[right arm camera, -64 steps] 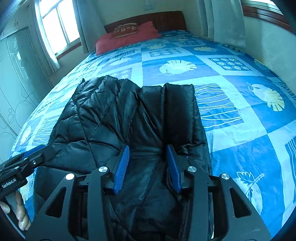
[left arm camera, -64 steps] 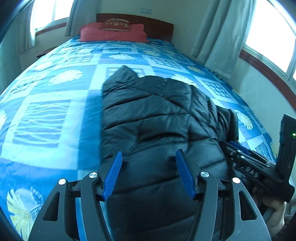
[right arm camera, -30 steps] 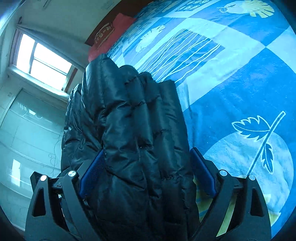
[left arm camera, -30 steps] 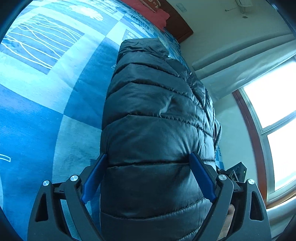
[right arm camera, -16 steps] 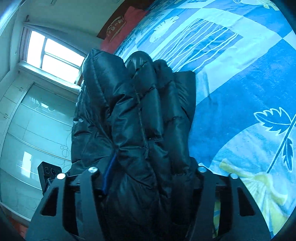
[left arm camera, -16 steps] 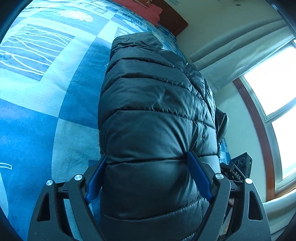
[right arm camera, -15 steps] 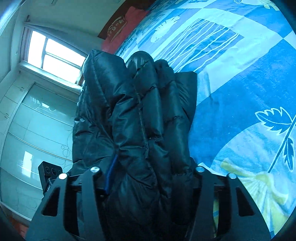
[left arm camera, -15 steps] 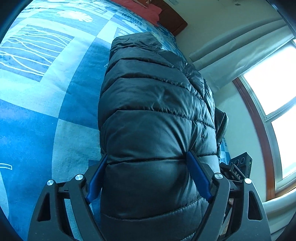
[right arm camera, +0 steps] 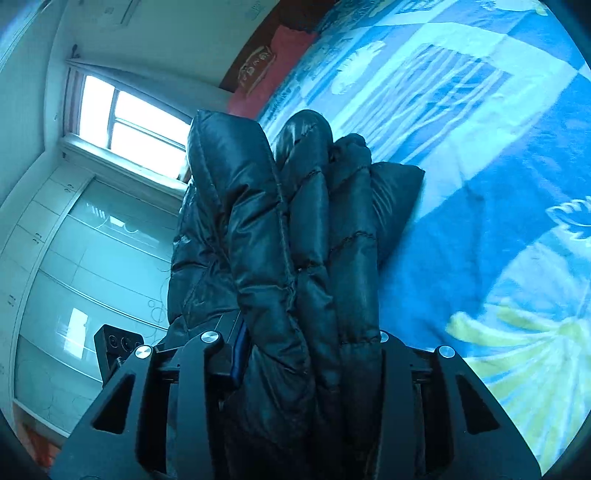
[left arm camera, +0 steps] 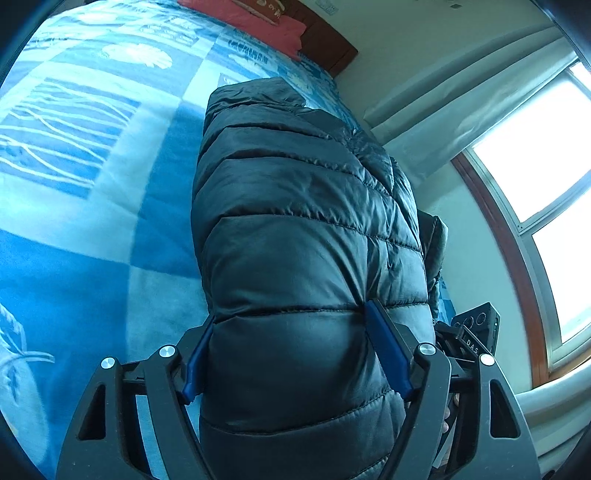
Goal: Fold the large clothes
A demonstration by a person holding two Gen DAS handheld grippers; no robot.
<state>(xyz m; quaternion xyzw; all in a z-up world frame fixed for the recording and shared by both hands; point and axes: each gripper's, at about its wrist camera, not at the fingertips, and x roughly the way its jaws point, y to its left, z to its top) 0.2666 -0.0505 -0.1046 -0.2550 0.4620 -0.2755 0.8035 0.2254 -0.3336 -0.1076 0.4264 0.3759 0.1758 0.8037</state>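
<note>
A black quilted puffer jacket [left arm camera: 295,229] lies on the blue patterned bed [left arm camera: 85,206], folded lengthwise, and its near end is lifted. My left gripper [left arm camera: 291,354] holds the thick near edge of the jacket between its blue pads, jaws wide around the padding. My right gripper [right arm camera: 306,350] is shut on the bunched other side of the jacket [right arm camera: 291,240]; its blue pads are mostly buried in the fabric. Each gripper shows at the edge of the other's view.
A red pillow [left arm camera: 251,18] and a wooden headboard [left arm camera: 325,40] are at the far end of the bed. Curtains and a window [left arm camera: 535,155] are on the right side. A wardrobe with glass doors [right arm camera: 85,266] and another window are on the left side.
Both grippers came down onto the jacket's near edge and closed on it. The right jaws narrowed most. The near end has since risen and the views have tilted.
</note>
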